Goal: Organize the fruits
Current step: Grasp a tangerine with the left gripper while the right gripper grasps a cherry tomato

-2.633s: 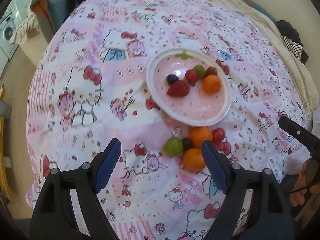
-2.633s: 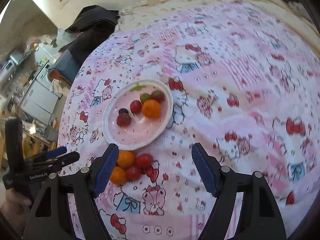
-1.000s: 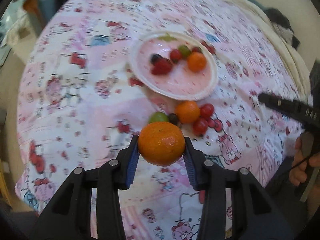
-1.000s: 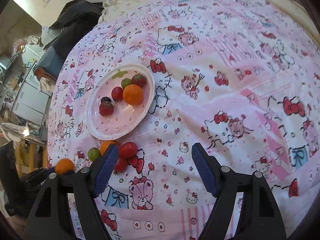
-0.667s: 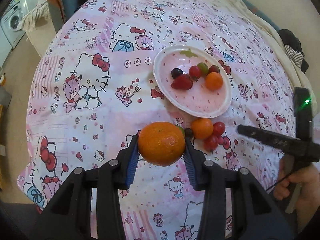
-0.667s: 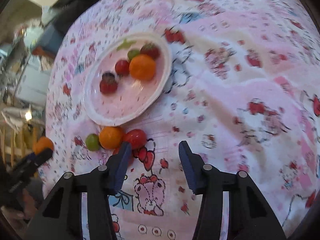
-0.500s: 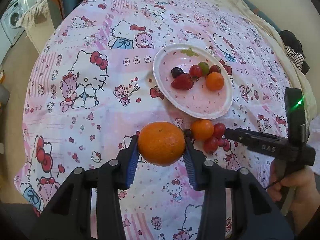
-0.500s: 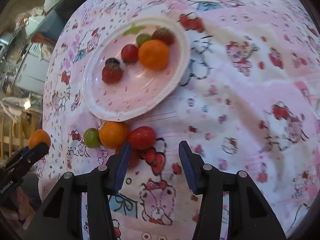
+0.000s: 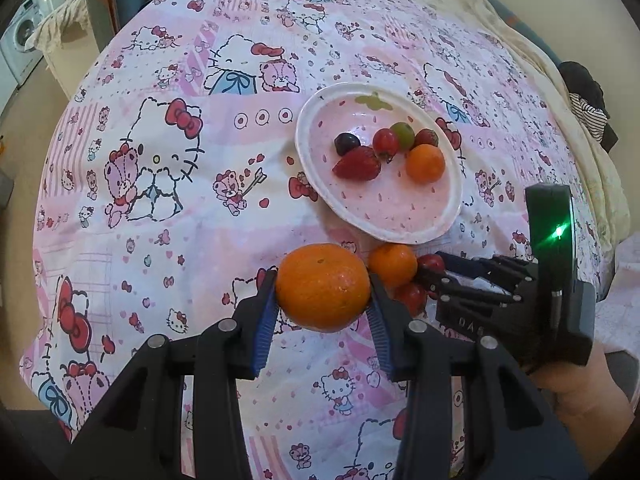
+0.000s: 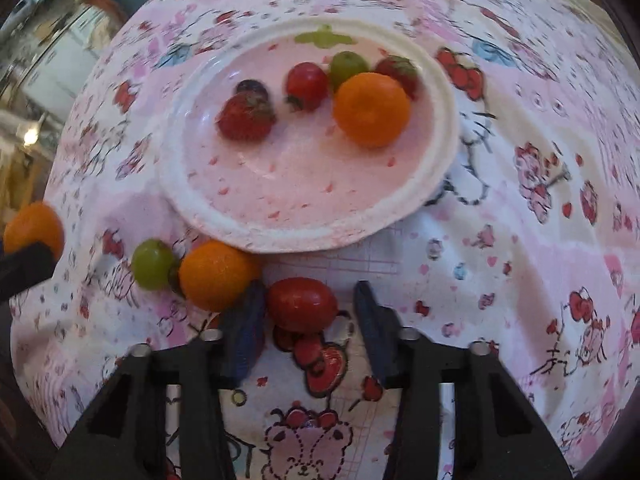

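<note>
My left gripper (image 9: 322, 310) is shut on an orange tangerine (image 9: 323, 286) and holds it above the cloth, near a pink plate (image 9: 404, 216). The plate holds a tangerine (image 9: 425, 163), a strawberry (image 9: 357, 164), a cherry tomato (image 9: 386, 141), a green grape (image 9: 402, 133) and a dark grape (image 9: 347, 143). My right gripper (image 10: 308, 312) is open, its fingers on either side of a red cherry tomato (image 10: 301, 305) on the cloth. Beside the tomato lie another tangerine (image 10: 214, 274) and a green grape (image 10: 151, 264). The right gripper also shows in the left wrist view (image 9: 434, 276).
A pink Hello Kitty cloth (image 9: 160, 160) covers the rounded surface. Its edges drop off at left and front. Dark clothes (image 9: 588, 88) lie at the far right. A washing machine (image 9: 20, 40) stands at far left.
My left gripper has closed on a tangerine and lifted it off the cloth. My right gripper has moved down to the loose fruit and narrowed around the cherry tomato.
</note>
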The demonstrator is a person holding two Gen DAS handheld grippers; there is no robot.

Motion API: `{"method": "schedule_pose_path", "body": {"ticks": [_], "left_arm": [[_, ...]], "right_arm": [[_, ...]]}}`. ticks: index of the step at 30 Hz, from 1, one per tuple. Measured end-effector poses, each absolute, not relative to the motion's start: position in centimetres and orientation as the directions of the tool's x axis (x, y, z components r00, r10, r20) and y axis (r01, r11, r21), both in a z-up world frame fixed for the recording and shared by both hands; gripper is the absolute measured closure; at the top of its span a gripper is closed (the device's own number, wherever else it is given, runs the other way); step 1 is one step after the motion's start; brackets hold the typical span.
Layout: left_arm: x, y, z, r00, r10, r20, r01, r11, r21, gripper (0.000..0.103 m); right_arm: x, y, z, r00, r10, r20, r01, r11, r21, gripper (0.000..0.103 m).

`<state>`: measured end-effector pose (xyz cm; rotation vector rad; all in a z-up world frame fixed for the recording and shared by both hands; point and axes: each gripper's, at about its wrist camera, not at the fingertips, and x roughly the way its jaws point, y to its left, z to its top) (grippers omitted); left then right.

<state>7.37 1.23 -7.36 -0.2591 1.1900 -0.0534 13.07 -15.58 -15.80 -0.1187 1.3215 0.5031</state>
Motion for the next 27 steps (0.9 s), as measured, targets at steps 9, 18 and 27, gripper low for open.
{"method": "schedule_pose_path", "body": {"ticks": [9, 18, 27], "left_arm": [[7.3, 1.2, -7.1, 0.385, -0.173, -0.907, -0.089, 0.971, -0.223, 0.065], [6.9, 1.1, -6.6, 0.42, -0.124, -0.899, -0.071, 0.983, -0.168, 0.065], [6.7, 1.4, -6.8, 0.446, -0.047, -0.894, -0.078, 0.993, -0.091, 0.065]], "right_arm": [[12.7, -16.9, -14.5, 0.172, 0.351, -0.92, -0.401, 0.878, 0.26, 0.067], [11.8, -18.2, -12.4, 0.201, 0.379, -0.903, -0.368, 0.884, 0.289, 0.067], [10.6, -19.7, -10.4, 0.24, 0.403, -0.883, -0.345, 0.886, 0.31, 0.067]]}}
